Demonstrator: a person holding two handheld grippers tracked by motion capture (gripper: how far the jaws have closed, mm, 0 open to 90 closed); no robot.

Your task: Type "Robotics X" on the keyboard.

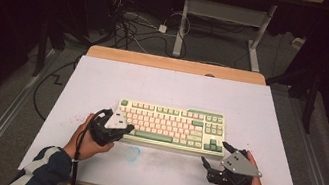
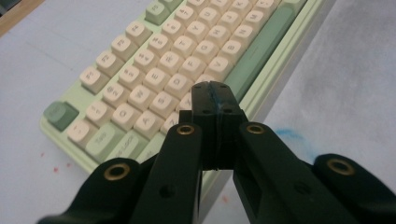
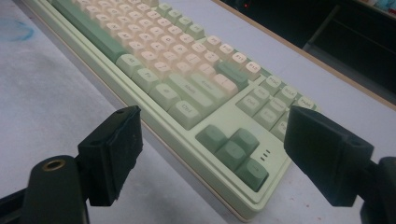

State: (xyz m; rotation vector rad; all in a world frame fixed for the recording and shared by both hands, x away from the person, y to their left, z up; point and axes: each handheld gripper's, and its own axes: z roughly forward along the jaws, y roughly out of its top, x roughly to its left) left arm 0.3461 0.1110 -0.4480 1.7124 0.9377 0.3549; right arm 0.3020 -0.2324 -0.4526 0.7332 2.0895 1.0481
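The keyboard (image 1: 170,126) lies mid-table (image 1: 103,82). The left gripper (image 2: 215,100), jaws pressed together, hides its lower-left keys; the right gripper (image 3: 210,154), jaws spread, frames the arrow-key corner, legends blurred.

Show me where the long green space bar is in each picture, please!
High view: the space bar lies in the keyboard's bottom row, just right of the left gripper.
Left gripper view: it runs diagonally at upper right, beyond the closed jaws.
Right gripper view: it sits at top left, running toward the corner.
Shared landmark: the blue smudge on the table in front of the keyboard.
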